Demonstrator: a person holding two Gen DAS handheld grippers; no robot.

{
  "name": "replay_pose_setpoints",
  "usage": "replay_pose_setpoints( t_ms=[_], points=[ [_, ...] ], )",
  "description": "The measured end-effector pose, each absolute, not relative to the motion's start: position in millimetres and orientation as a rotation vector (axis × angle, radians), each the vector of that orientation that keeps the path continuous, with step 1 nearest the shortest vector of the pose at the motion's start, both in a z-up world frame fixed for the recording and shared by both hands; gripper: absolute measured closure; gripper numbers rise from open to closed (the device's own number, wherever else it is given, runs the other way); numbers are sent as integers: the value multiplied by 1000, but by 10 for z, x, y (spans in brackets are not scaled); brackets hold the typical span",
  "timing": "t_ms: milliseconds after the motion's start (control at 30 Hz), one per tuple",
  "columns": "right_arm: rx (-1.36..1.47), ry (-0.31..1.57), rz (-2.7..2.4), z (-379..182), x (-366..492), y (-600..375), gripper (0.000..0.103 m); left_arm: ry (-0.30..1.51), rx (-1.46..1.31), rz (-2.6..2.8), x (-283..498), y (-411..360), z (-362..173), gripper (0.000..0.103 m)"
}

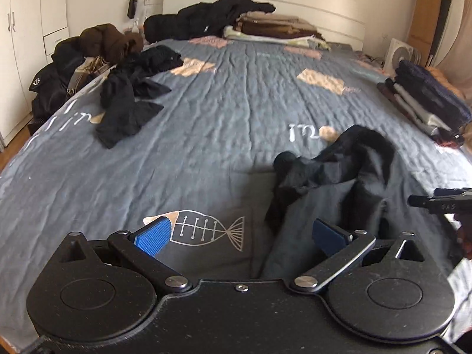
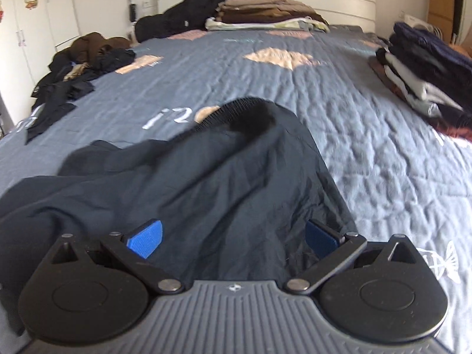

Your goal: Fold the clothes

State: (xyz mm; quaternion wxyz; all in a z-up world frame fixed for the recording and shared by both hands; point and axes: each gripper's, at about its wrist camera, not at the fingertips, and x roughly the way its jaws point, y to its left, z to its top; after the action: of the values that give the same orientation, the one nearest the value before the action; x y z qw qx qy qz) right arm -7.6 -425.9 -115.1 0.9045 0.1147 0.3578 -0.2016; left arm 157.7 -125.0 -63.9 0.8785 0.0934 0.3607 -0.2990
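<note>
A dark navy garment (image 2: 206,183) with a ribbed black hem lies crumpled on the grey-blue bedspread (image 2: 368,153). It also shows in the left wrist view (image 1: 333,183), right of centre. My right gripper (image 2: 233,236) is open, its blue pads wide apart just above the near edge of the garment. My left gripper (image 1: 244,236) is open and empty over the bedspread (image 1: 206,118), its right pad (image 1: 329,237) next to the garment's left edge. The right gripper's tip (image 1: 436,202) shows at the far right of the left wrist view.
A pile of unfolded dark clothes (image 1: 129,94) lies at the bed's left edge. A stack of folded clothes (image 1: 424,100) sits at the right edge, and it also shows in the right wrist view (image 2: 424,82). More folded clothes and a black coat (image 1: 259,23) lie by the headboard.
</note>
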Motion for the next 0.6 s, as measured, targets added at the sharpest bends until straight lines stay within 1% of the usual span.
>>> replay_pose_setpoints(
  t_ms=[133, 300, 467, 600],
  points=[
    [223, 713, -460, -1343, -18, -4308, 0, 767, 224, -576, 1833, -1325, -1016, 0],
    [202, 711, -493, -1604, -3, -4336, 0, 719, 266, -503, 2042, -1338, -1329, 0],
    [147, 668, -514, -1780, -60, -4231, 0, 778, 223, -487, 2137, -1284, -1593, 0],
    [170, 645, -507, -1788, -107, -4253, 0, 654, 225, -491, 1962, -1206, -1758, 0]
  ],
)
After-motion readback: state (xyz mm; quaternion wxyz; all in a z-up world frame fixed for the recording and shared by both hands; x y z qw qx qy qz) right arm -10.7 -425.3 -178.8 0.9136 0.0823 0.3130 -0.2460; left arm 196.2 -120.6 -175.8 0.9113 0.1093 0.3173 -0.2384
